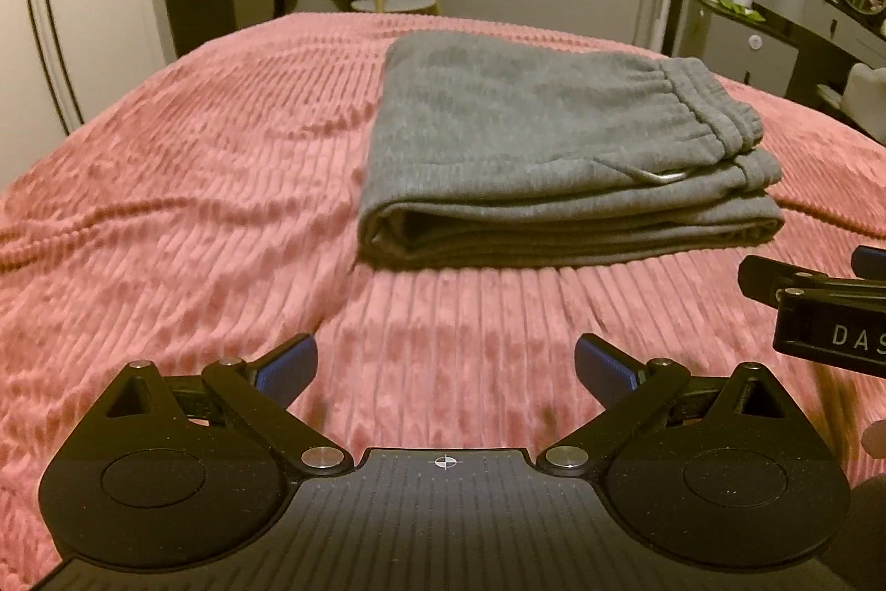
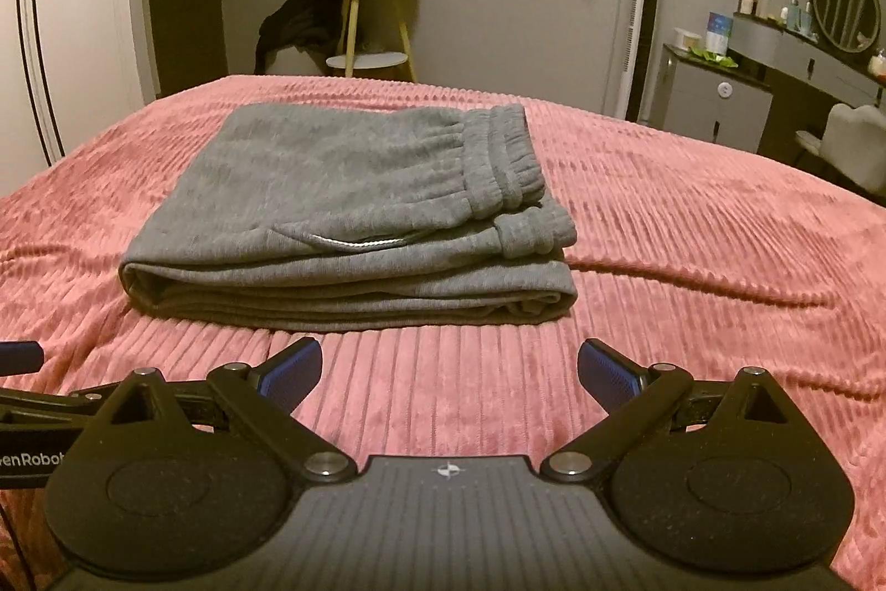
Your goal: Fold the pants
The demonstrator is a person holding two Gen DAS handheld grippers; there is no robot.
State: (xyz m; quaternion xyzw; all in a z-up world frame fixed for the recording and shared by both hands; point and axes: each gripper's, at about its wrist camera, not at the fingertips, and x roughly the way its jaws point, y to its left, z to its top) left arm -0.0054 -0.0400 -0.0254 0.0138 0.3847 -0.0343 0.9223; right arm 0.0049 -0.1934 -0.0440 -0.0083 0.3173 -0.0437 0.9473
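A pink ribbed bedspread (image 1: pixel 194 181) covers the bed. The left gripper (image 1: pixel 446 366) hovers wide open and empty, with the folded grey pants (image 1: pixel 531 148) ahead and to its right. The right gripper (image 2: pixel 449 372), equally spread and empty, faces the bundle more squarely, its long axis crosswise.

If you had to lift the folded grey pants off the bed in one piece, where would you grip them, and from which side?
Probably the rounded fold at the near-left corner of the folded pants, coming in low from the front across the pink bedspread. There the layers join; the waistband end on the right lies loose and stepped.
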